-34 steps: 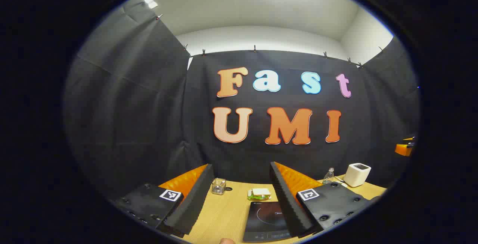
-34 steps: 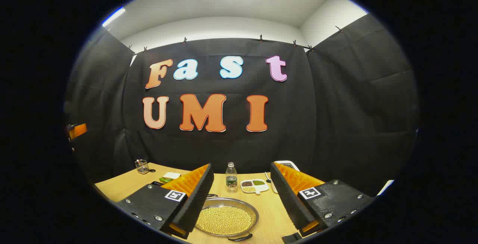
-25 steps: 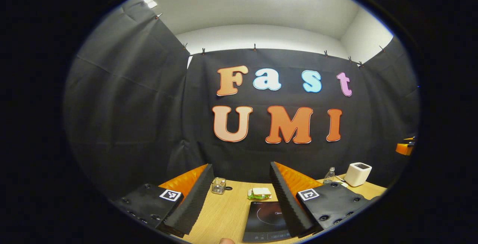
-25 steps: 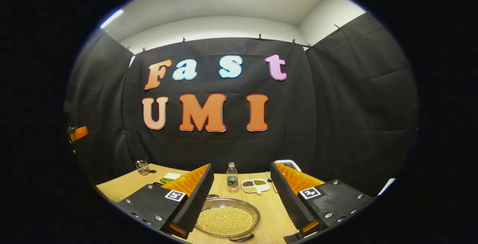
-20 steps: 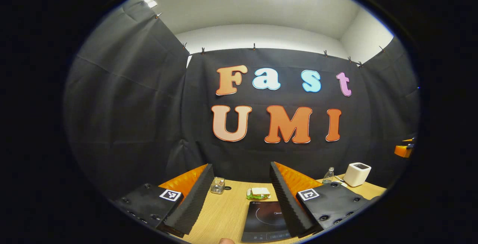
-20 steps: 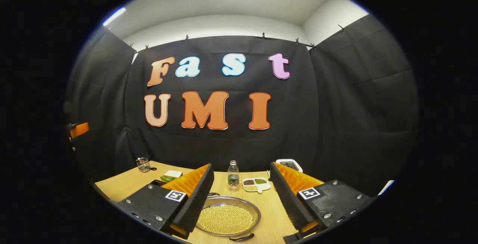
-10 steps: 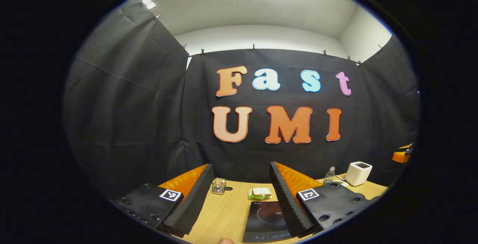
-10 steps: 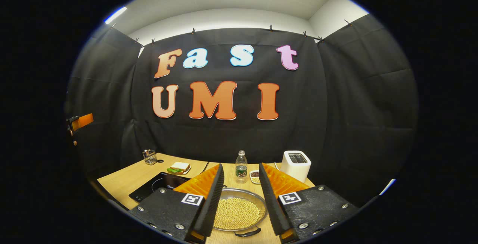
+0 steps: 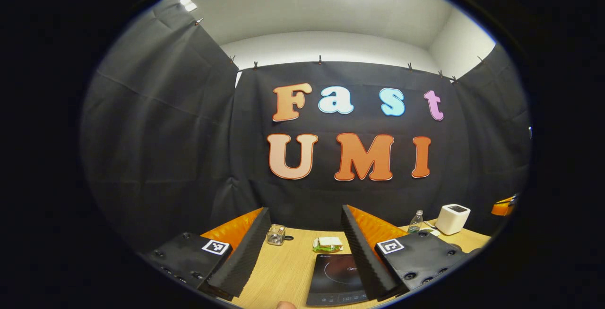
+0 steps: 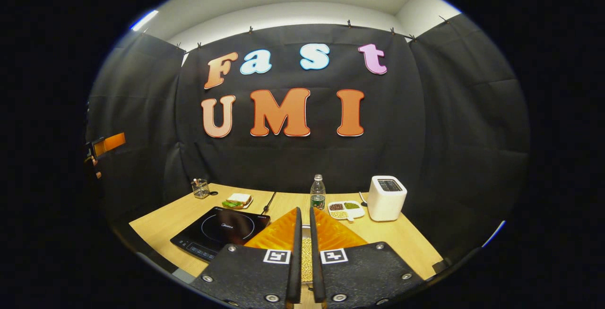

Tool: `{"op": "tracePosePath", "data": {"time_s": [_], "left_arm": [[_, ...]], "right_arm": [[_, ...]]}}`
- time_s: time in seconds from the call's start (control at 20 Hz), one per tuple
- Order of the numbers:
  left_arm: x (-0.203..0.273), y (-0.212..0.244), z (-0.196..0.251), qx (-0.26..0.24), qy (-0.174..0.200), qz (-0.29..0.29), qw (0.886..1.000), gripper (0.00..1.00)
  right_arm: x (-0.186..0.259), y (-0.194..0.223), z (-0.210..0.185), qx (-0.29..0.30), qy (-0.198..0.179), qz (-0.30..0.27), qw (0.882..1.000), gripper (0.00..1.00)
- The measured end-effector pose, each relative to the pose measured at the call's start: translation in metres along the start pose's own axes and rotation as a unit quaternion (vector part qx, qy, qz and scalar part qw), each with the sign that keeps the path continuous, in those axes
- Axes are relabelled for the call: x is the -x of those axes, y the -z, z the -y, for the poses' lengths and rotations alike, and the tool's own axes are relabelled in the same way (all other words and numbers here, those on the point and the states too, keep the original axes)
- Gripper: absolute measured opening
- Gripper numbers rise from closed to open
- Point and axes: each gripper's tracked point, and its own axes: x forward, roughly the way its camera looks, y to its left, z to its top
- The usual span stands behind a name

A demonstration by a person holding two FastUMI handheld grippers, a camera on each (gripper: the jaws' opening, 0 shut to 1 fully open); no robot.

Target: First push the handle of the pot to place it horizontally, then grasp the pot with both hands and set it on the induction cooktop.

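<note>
Black cloth walls close in a light wooden table [image 10: 401, 238] on three sides, with bare tabletop open around the induction cooktop [image 10: 220, 231], the landmark at the table's left half in the right gripper view. Beyond the cooktop's far edge lie a sandwich on a plate [image 10: 237, 200] and a small glass jar [image 10: 200, 188] nearer the back-left corner. To the cooktop's right stand a water bottle [image 10: 317, 193], a divided dish of beans [image 10: 346, 209] and a white toaster [image 10: 386, 197]. Just right of the cooktop, the pot [image 10: 306, 252] of pale beans shows as a thin strip between the fingers; its handle and long axis cannot be made out. The right gripper [image 10: 302, 233] hangs over the pot with its fingers nearly together, a slim gap left and nothing pressed. The left gripper [image 9: 302, 238] hangs spread wide and empty over the cooktop [image 9: 338, 278] and bare wood.
</note>
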Motion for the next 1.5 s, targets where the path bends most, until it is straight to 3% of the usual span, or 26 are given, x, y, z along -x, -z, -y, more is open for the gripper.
{"op": "tracePosePath", "data": {"time_s": [0.15, 0.6, 1.0, 1.5], "left_arm": [[0.001, 0.002, 0.002, -0.003, 0.002, -0.001, 1.0, 0.97], [0.0, 0.007, 0.008, -0.002, 0.006, -0.008, 1.0, 0.98], [0.001, 0.013, 0.012, -0.001, 0.008, -0.017, 1.0, 0.98], [-0.001, 0.013, 0.014, -0.006, 0.009, -0.022, 1.0, 0.98]], "right_arm": [[0.001, 0.021, -0.001, -0.01, -0.002, -0.024, 1.0, 0.0], [-0.001, 0.1, -0.007, -0.007, -0.021, -0.119, 0.993, 0.0], [-0.004, 0.173, -0.015, 0.002, -0.043, -0.205, 0.978, 0.0], [-0.008, 0.231, -0.015, -0.005, -0.045, -0.274, 0.961, 0.0]]}}
